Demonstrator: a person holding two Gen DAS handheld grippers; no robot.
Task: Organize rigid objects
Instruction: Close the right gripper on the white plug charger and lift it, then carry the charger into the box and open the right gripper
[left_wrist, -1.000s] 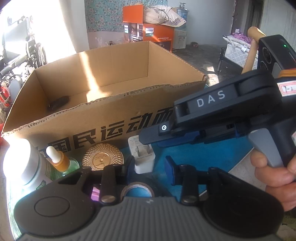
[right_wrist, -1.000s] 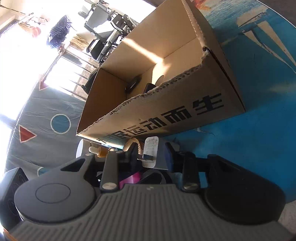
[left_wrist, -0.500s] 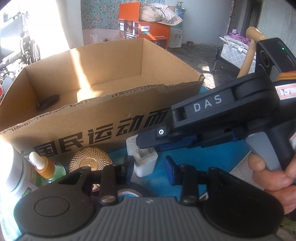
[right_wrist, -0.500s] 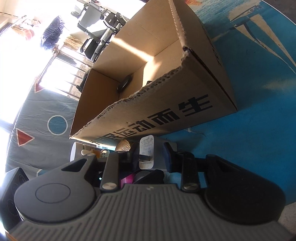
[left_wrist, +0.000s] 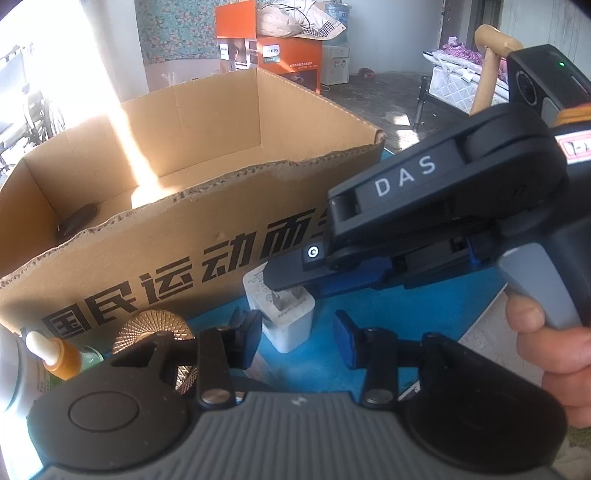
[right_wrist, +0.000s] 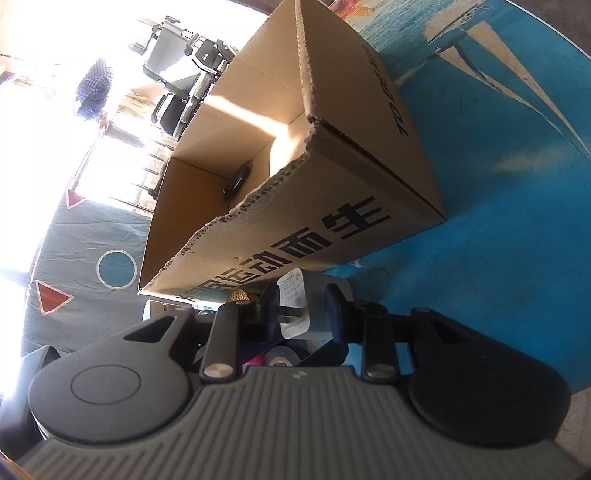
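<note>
Your right gripper (right_wrist: 301, 308), marked "DAS", has its fingers clamped on the white charger (right_wrist: 295, 310); label unreadable. Left gripper (left_wrist: 295, 341) fingers have just been opening, nothing between.

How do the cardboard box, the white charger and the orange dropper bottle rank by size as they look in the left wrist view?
1. cardboard box, by far the largest
2. white charger, partly hidden by the right gripper
3. orange dropper bottle, slightly smaller in view; partly hidden, so these last two are unsure
</note>
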